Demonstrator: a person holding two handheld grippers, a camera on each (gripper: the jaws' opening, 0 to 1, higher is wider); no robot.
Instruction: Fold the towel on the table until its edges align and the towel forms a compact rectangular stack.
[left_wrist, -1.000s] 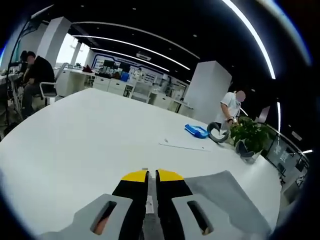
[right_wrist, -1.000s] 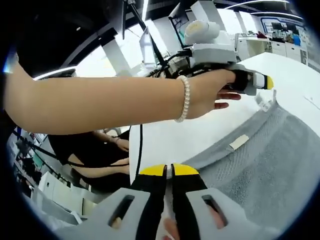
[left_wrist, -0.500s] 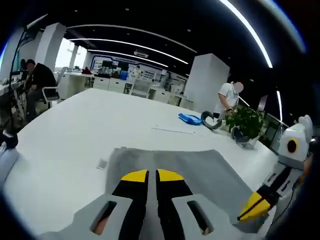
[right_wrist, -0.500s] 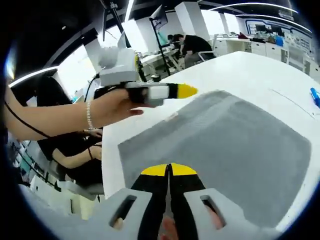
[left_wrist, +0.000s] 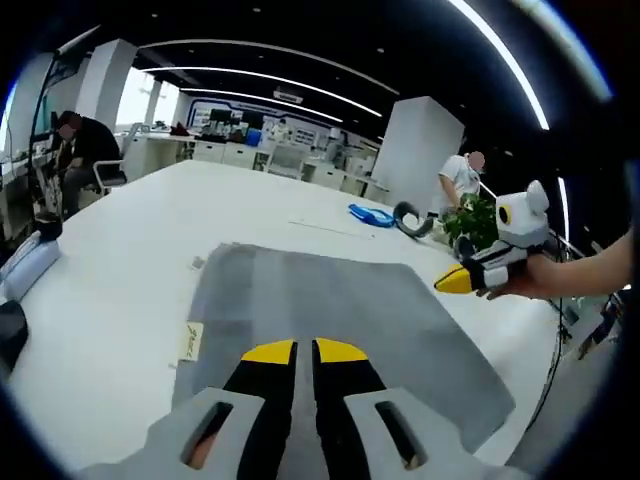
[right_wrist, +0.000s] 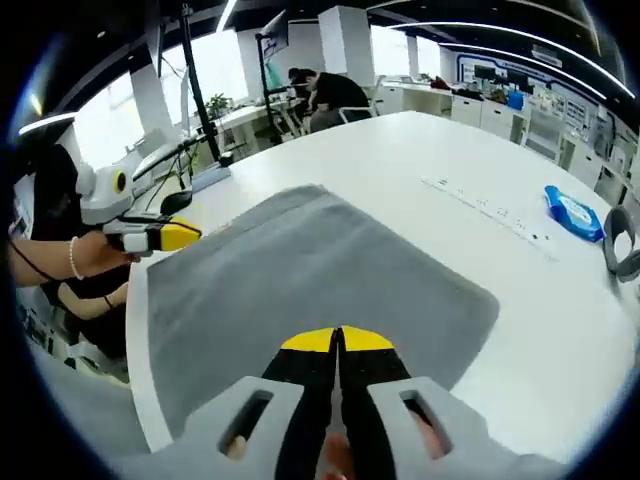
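- The gray towel (left_wrist: 320, 305) lies spread out flat on the big white table (left_wrist: 120, 260). In the right gripper view the towel (right_wrist: 300, 280) lies just past that gripper's yellow tips.
- The left gripper (left_wrist: 304, 351) hangs above the near edge of the towel. Its two yellow tips sit close, with a thin gap between them, and nothing is in the gap.
- The right gripper (right_wrist: 335, 341) has its yellow tips pressed together with nothing between them.
- In the left gripper view the right gripper (left_wrist: 458, 281) shows at the towel's right side, held in a hand (left_wrist: 545, 280).
- In the right gripper view the left gripper (right_wrist: 180, 236) shows at the towel's left edge, held by a hand (right_wrist: 85, 258) with a bead bracelet (right_wrist: 74, 258).
- A small tag (left_wrist: 188, 342) sits on the towel's left edge.
- A blue pack (right_wrist: 575, 212) and a strip of paper (right_wrist: 485, 207) lie far across the table.
- A green plant (left_wrist: 478, 222) stands at the far end, near a person in white (left_wrist: 460, 180).
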